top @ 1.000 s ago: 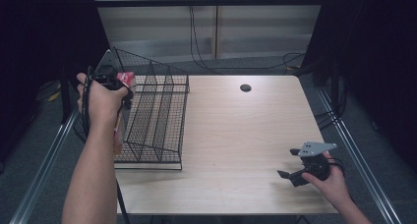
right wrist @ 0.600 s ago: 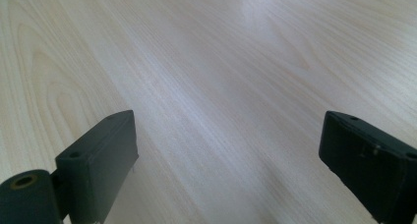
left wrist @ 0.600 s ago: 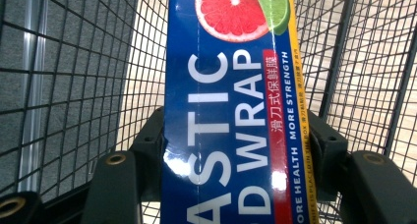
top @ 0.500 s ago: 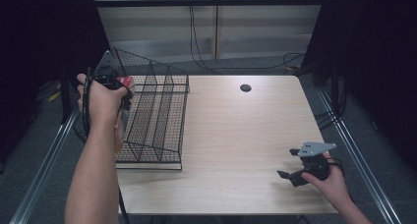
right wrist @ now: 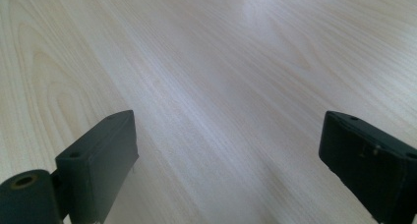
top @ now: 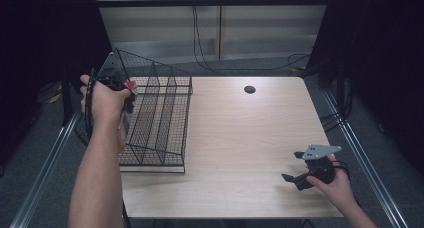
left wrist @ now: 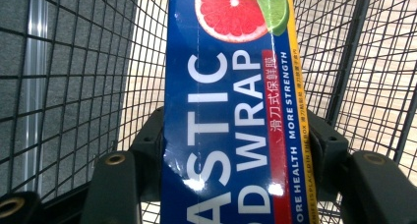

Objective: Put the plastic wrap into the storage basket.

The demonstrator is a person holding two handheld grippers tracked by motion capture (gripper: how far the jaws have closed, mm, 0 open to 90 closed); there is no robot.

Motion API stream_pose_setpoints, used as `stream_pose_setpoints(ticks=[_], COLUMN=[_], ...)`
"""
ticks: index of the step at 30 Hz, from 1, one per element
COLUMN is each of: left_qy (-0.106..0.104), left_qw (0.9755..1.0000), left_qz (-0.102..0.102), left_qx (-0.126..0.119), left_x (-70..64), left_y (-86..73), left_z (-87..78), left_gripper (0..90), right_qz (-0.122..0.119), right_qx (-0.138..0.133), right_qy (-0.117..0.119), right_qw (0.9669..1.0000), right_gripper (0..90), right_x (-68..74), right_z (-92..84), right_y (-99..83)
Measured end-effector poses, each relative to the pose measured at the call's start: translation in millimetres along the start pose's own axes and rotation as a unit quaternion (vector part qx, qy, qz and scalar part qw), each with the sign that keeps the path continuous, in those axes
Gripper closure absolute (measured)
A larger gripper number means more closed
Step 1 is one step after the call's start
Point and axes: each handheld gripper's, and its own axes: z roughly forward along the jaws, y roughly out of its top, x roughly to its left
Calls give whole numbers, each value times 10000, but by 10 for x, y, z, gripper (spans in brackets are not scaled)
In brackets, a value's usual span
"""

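A long blue plastic wrap box [left wrist: 231,111] with a citrus picture stands between the jaws of my left gripper [left wrist: 238,135], whose pads press on its two sides. It hangs down inside the black wire rack [left wrist: 74,86]. In the high view my left gripper [top: 125,105] is held over the rack's [top: 160,113] left compartment, and a strip of the box [top: 121,133] shows below the hand. My right gripper [top: 294,166] rests near the table's front right corner. Its jaws stand wide apart over bare wood [right wrist: 228,135], with nothing between them.
The wire rack takes up the left part of the light wooden table [top: 240,133]. A small dark round hole [top: 249,89] sits near the far edge. Metal rails run along both sides of the table, and cables lie on the floor behind it.
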Motion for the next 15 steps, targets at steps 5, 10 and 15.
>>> stream_pose_setpoints(ticks=[5, 10, 15], left_qy=[11, 10, 63], left_qw=[10000, 9999, 9998], left_qz=[-64, -69, 39], left_qx=[16, 76, 165], left_x=[0, 2, -3], left_y=[7, 19, 34], left_z=[7, 23, 45], left_gripper=[408, 407, 407], right_qz=[5, -15, 15], right_qx=[-1, -12, 2], right_qy=[-3, 10, 18], right_qw=[10000, 10000, 10000], right_gripper=[71, 71, 71], right_x=[-4, -2, -2], right_z=[-5, 2, -6], right_y=[0, 0, 0])
